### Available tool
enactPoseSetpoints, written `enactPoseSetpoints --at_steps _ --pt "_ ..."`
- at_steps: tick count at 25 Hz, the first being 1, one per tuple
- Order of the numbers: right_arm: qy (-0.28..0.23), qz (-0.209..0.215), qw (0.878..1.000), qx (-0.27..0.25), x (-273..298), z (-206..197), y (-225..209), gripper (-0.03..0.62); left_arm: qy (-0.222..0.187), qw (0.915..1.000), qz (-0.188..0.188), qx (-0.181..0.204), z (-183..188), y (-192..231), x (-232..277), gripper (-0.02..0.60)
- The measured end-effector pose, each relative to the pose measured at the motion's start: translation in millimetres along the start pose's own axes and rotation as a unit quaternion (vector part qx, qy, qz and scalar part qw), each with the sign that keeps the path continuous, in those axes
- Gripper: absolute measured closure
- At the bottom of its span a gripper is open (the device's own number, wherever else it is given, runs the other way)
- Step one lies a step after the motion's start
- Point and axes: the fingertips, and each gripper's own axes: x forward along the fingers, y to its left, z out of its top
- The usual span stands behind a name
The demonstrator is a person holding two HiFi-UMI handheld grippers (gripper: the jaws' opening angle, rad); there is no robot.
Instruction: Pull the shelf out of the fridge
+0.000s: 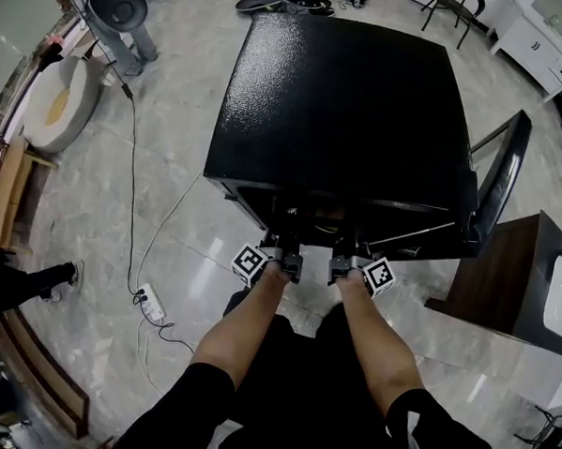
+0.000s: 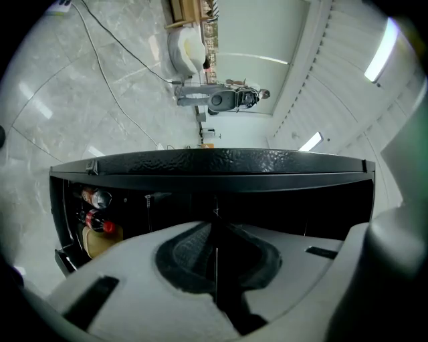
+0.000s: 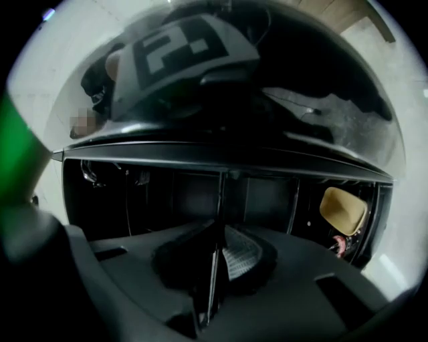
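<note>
at the lower centre of the head view, your left claw (image 1: 281, 256) and right claw (image 1: 347, 260) sit side by side at the black fridge's (image 1: 344, 100) open front, each clamped on the thin shelf (image 3: 212, 280) edge just inside.

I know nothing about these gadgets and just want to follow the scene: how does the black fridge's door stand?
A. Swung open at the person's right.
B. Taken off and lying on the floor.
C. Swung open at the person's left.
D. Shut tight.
A: in the head view the door stands swung out at the right side of the fridge, and both gripper views look into its open, dark inside.
</note>
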Motion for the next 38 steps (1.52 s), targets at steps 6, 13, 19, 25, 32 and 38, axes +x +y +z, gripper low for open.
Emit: enactPoseSetpoints --at_steps 6,13,19,25,32,38 --pt "0.000 -0.003 1.000 0.013 -12 -3 4 0.554 0.001 1.0000 -0.001 0.005 -2 -6 -13 0.546" --pt "0.005 -0.015 1.000 0.016 -27 -5 7 0.555 -0.003 0.9999 0.011 0.000 -6 -9 -28 0.546" --pt "0.010 -0.018 1.000 0.023 -38 -7 10 0.556 -0.006 0.9998 0.020 -0.002 -8 -10 -41 0.546" --pt "0.015 -0.024 0.999 0.023 -50 -9 12 0.556 -0.005 0.9997 0.024 -0.007 -12 -15 -52 0.546" --pt "0.019 -0.033 0.999 0.026 -65 -15 12 0.556 -0.004 0.9995 0.032 -0.006 -11 -13 -68 0.546" --pt "0.024 -0.039 0.999 0.028 -74 -18 15 0.556 -0.009 0.9992 0.038 -0.009 -13 -16 -80 0.546"
